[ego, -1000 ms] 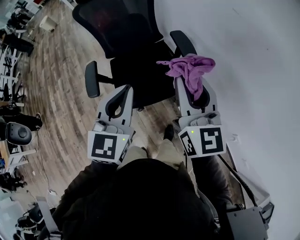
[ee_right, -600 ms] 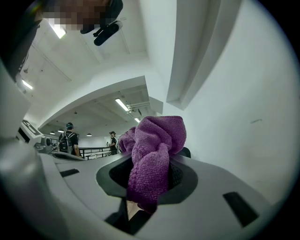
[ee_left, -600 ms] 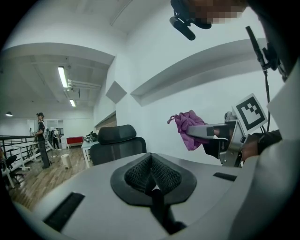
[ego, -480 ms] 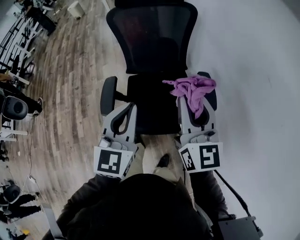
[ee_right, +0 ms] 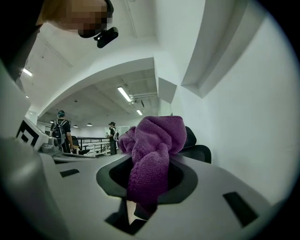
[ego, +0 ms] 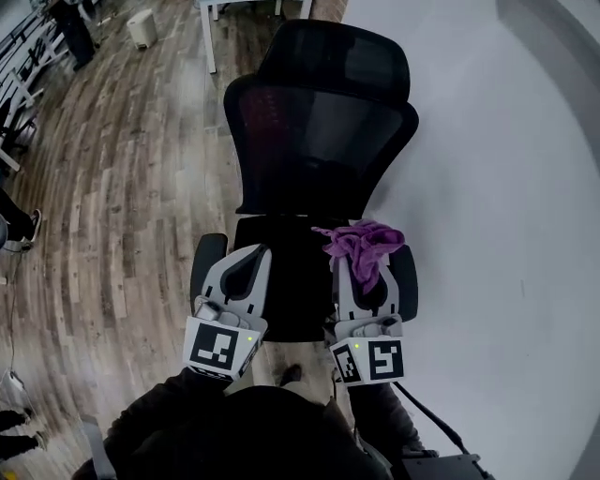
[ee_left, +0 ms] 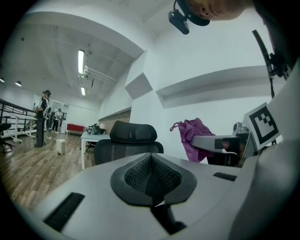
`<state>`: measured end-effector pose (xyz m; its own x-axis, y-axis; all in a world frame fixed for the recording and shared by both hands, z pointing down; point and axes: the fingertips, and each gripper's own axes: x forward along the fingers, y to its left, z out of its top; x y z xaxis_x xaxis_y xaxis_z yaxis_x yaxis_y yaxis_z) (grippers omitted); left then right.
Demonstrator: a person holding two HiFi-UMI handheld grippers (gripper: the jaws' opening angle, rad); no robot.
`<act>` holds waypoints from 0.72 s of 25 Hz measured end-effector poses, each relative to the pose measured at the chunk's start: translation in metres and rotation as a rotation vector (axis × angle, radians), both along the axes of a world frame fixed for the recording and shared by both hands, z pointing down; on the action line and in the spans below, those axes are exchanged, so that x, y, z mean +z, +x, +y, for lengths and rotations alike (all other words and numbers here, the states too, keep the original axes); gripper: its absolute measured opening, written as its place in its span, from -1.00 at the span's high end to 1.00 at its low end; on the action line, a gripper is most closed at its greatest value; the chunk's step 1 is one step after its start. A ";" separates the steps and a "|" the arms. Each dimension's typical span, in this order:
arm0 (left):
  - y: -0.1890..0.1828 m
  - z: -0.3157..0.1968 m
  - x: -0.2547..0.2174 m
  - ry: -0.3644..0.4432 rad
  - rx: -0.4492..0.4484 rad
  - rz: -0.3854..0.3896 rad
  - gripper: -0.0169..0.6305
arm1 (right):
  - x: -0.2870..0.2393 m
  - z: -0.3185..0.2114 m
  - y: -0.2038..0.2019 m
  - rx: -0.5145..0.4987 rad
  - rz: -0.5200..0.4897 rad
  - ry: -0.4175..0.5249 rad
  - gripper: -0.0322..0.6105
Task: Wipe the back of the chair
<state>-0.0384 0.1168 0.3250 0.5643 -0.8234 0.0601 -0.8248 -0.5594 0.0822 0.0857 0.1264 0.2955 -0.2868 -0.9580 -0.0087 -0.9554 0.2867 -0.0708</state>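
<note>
A black mesh office chair (ego: 323, 127) faces me in the head view, its tall back and headrest (ego: 337, 56) close to a white wall. My right gripper (ego: 359, 251) is shut on a purple cloth (ego: 361, 246) that bunches over its tips above the seat (ego: 291, 272), short of the chair back. The cloth (ee_right: 152, 154) fills the right gripper view, with a bit of the chair (ee_right: 194, 145) behind it. My left gripper (ego: 246, 258) is shut with nothing in it, over the seat's left side. In the left gripper view the chair (ee_left: 129, 143) stands ahead and the cloth (ee_left: 194, 136) at right.
A white wall (ego: 497, 216) runs along the right, right behind the chair. Wood flooring (ego: 103, 187) lies to the left, with a white desk (ee_left: 93, 145) and a small white bin (ego: 141, 28) farther back. People (ee_right: 61, 131) stand in the distance by a railing.
The view has tilted up and the whole chair back and headrest have come into sight. Both grippers sit lower in the frame, still side by side, the cloth still held.
</note>
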 end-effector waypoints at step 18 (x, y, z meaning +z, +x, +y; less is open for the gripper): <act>0.035 -0.092 0.013 -0.080 -0.061 -0.030 0.92 | 0.000 -0.106 0.025 -0.104 -0.018 -0.061 0.55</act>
